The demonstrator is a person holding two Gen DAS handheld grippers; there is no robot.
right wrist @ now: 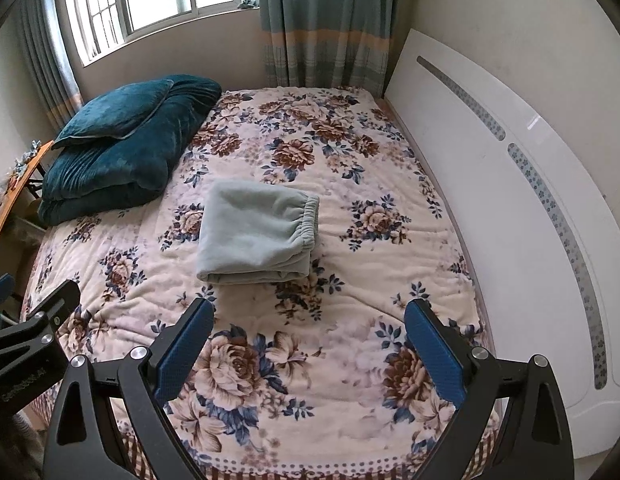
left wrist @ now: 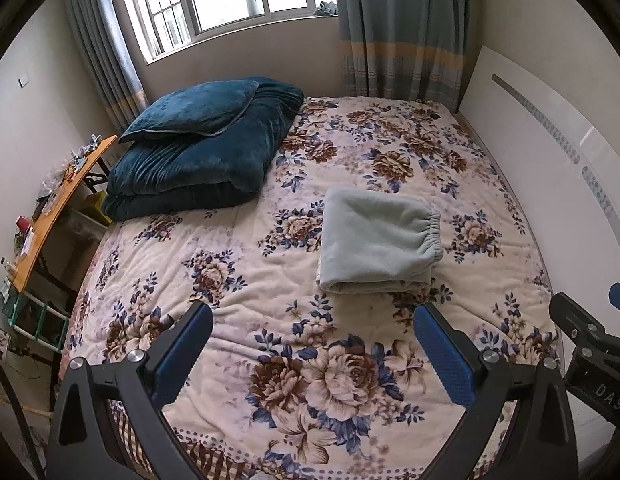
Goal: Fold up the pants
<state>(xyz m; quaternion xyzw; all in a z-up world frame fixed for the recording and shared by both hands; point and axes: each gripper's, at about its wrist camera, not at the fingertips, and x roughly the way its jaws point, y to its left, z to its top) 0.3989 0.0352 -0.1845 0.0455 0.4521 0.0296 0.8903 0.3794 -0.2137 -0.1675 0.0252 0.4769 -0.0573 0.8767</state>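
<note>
1. Pants (left wrist: 376,240) — pale green fleece, folded into a compact stack, lying on the floral bed (left wrist: 237,248). In the left wrist view they sit at about 1 o'clock from frame centre; in the right wrist view (right wrist: 255,236) at about 11 o'clock.
2. Elastic waistband (left wrist: 432,232) is on top, facing the white headboard (left wrist: 530,184) at 3 o'clock. The folded edge faces the fingers at 6 o'clock.
3. Left gripper (left wrist: 312,344): fingers spread wide, holding nothing, well apart from the pants and above the bedspread.
4. Right gripper (right wrist: 307,340): same — fingers released and empty, clear of the cloth.
5. Judgement: the fold looks essentially done. The step in hand is a check or a final tidy, not a new fold.
6. If tidying: the layers at the 6 o'clock edge look slightly offset and the stack bulges near the waistband. Press flat from the top, sweeping from the waistband toward the opposite edge.
7. Don't pinch a single top layer — fleece is soft and will peel open. If it needs shifting, grip the full stack at the folded edge.
8. Blue quilt (left wrist: 197,152) sits at 10 o'clock, well apart from the pants, so it is no obstruction. Side counter (left wrist: 57,208) at 9 o'clock is off the bed and irrelevant to the move.
9. Risk: dragging the fingers across the bedspread could ruck it and skew the stack. Lift clear instead of sliding.
</note>
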